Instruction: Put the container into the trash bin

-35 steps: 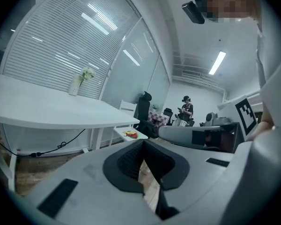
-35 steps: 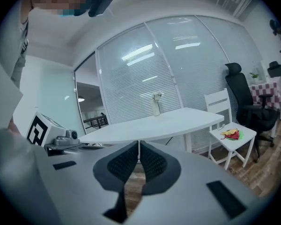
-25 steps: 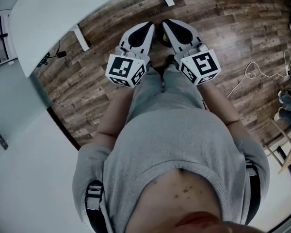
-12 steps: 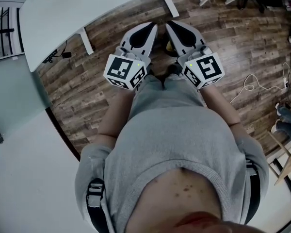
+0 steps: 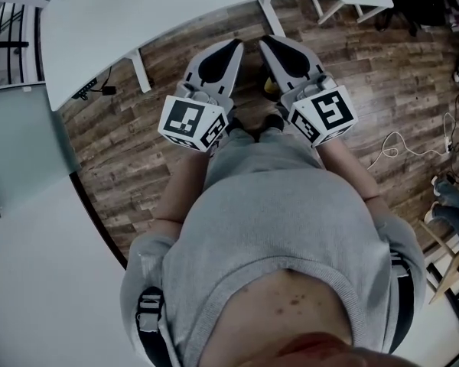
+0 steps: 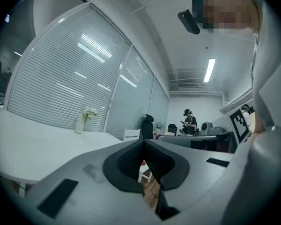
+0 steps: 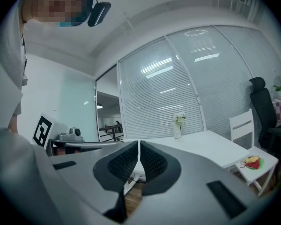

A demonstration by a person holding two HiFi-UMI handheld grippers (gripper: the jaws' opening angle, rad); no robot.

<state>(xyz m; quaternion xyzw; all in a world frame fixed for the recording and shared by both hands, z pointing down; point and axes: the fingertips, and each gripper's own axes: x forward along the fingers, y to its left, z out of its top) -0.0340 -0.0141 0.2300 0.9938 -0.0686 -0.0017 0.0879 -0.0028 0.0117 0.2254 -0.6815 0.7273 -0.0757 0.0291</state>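
Close in front of the person's waist, the left gripper (image 5: pixel 236 44) and the right gripper (image 5: pixel 265 41) are held side by side over the wooden floor (image 5: pixel 138 151). Each has its jaws pressed together on nothing. Past them stands a long white table (image 5: pixel 176 10) with a vase of flowers (image 7: pixel 178 127), and farther off a small white side table (image 7: pixel 264 165) bears a red and yellow thing (image 7: pixel 253 162); whether that is the container I cannot tell.

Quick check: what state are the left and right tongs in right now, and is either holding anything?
Left tongs: closed, holding nothing.
Right tongs: closed, holding nothing.
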